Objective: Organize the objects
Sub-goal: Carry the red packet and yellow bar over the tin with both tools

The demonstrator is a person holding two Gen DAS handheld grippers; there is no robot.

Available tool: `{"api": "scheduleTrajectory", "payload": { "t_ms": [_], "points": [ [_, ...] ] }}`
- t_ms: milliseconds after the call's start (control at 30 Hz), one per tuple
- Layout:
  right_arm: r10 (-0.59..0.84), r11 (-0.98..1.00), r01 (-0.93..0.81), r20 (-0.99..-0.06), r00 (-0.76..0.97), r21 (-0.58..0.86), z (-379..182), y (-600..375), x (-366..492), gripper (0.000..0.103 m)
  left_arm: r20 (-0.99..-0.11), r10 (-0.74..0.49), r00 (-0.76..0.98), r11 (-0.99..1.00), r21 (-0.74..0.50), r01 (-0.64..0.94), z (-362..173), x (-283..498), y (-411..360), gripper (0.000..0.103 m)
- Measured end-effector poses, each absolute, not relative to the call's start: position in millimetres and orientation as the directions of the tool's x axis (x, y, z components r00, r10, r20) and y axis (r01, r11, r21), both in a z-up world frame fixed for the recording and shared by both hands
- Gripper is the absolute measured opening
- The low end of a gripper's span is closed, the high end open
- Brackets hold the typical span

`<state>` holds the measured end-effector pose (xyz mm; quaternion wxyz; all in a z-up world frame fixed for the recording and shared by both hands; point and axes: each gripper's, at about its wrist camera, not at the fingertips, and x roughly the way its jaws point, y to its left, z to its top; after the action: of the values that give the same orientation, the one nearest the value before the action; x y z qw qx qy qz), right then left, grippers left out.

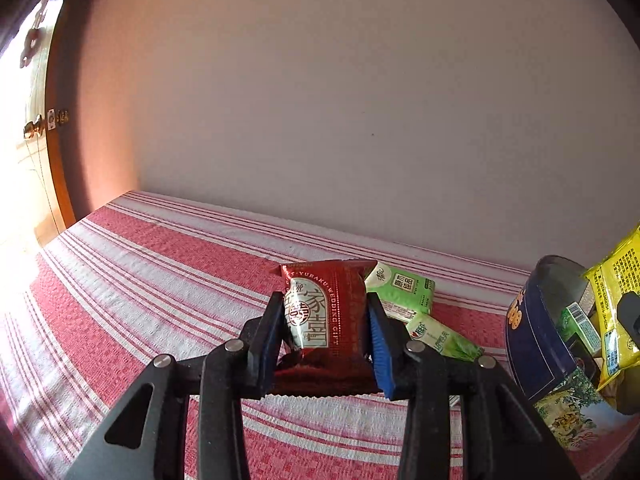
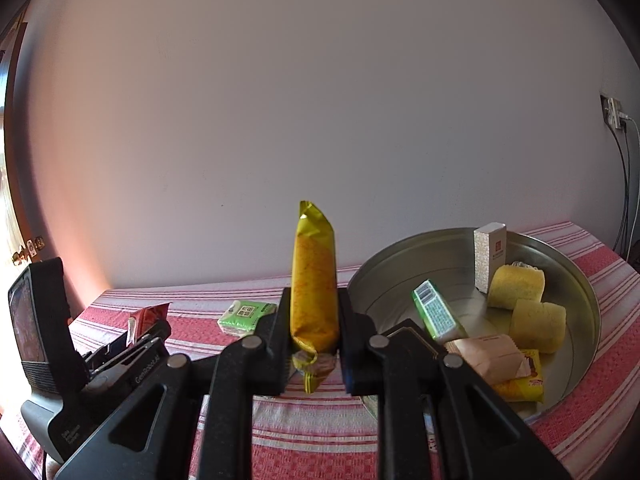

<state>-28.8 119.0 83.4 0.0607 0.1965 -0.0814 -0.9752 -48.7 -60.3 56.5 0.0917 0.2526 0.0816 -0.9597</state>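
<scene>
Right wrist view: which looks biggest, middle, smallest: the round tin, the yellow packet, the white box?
1. Round tin.
2. Yellow packet, though it sits in the right gripper near the camera, so it may look bigger than it is.
3. White box.

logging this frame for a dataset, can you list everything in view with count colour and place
red snack packet: 1, dark red, held off the cloth in left gripper
yellow snack packet: 1, yellow-gold, upright in right gripper
round tin: 1, silver inside, blue outside, on the cloth at right
green tissue packs: 2, green and white, on the cloth beyond the red packet
items in tin: green box, white box, 2 yellow rolls, beige packet, yellow packet
tablecloth: 1, red and white striped
left gripper: black, blue pads
right gripper: black
</scene>
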Motion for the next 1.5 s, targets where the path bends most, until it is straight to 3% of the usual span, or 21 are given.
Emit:
{"api": "scheduleTrajectory", "payload": {
  "t_ms": [1500],
  "points": [
    [0.124,-0.987,-0.148,-0.306,-0.944,0.056,92.6,272.1,-27.0,0.019,-0.387,0.107,-0.916,-0.994,-0.064,-0.089,87.1,-47.4,62.0,0.041]
  ]
}}
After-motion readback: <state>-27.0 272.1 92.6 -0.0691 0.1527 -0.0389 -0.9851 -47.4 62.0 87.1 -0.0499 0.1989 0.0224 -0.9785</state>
